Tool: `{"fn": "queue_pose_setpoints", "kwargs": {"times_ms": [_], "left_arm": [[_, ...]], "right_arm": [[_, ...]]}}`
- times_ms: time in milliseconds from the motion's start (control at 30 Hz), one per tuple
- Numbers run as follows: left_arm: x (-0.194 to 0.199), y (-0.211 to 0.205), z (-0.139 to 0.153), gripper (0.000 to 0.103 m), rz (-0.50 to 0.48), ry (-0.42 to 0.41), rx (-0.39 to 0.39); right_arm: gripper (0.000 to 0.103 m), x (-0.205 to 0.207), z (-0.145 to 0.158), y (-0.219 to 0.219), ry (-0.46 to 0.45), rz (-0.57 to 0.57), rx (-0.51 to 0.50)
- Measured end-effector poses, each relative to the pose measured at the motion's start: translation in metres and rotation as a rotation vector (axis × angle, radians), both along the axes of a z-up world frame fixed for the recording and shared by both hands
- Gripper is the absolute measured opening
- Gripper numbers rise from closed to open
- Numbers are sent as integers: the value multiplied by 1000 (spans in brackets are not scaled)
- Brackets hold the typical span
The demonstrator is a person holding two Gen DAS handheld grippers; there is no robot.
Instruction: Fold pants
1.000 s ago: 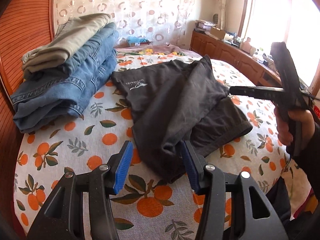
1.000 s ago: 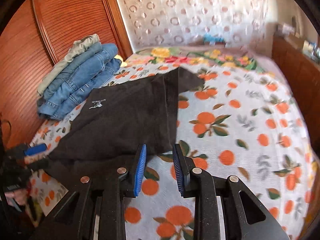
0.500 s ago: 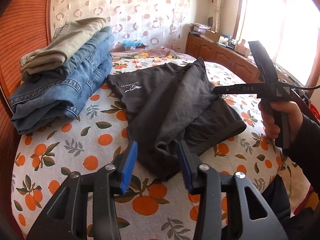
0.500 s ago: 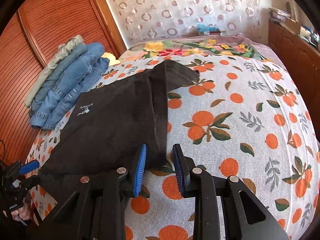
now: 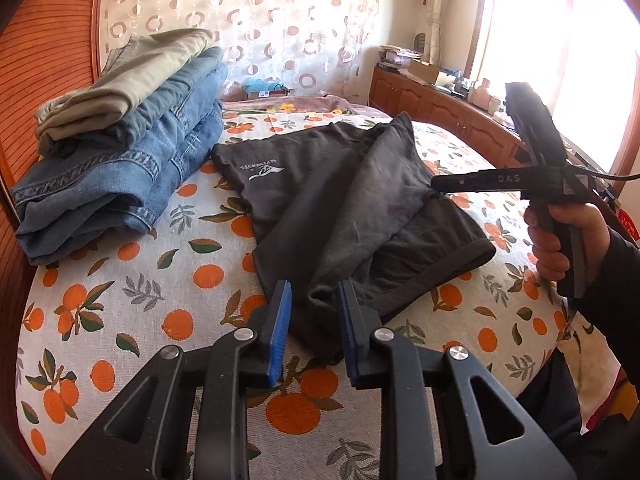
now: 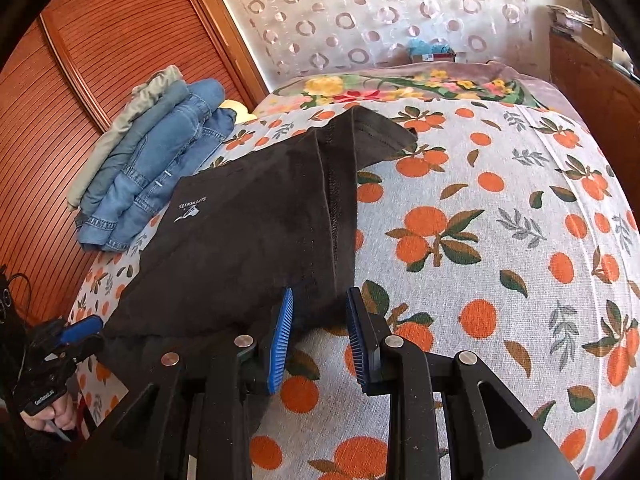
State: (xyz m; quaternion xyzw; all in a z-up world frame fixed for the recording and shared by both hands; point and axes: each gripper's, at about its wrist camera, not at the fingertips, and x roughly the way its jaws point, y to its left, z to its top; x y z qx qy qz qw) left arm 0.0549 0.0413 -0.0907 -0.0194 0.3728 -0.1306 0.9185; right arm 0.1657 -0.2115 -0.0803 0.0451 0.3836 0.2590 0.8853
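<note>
Left wrist view: the left gripper (image 5: 314, 320), its jaws just narrowed but still apart, straddles the near corner of the black pants (image 5: 340, 204) on the bed (image 5: 132, 312). Right wrist view: the right gripper (image 6: 320, 328), jaws likewise apart, straddles the pants' near edge; contact cannot be told.

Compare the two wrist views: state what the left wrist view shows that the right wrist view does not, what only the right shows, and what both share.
Only the left wrist view shows the bright window, the right hand gripping its handle, and the dark pants' folded lower layer.

Only the right wrist view shows the pants' stitched seam, the flowered cover and the left gripper from the side, at the pants' near corner.

Both show the dark pants on the orange-print sheet, the pile of jeans and the dotted curtain.
</note>
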Motion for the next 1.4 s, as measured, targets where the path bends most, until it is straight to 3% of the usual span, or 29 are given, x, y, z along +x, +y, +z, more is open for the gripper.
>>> {"fn": "queue_pose_setpoints", "kwargs": {"times_ms": [100, 433, 733, 1100, 1400], "left_arm": [[1, 0, -4, 25, 0, 9, 2], [3, -1, -13, 25, -2, 33, -8], [1, 4, -14, 25, -5, 32, -53], [-4, 16, -12, 25, -9, 39, -110], [-6, 17, -16, 25, -17, 51, -120]], "right_arm": [[8, -3, 2, 3, -8, 20, -10], [6, 1, 49, 6, -129, 32, 14], [6, 29, 90, 75, -214, 148, -24], [6, 77, 88, 165, -226, 282, -63], [8, 111, 54, 188, -148, 307, -96]]}}
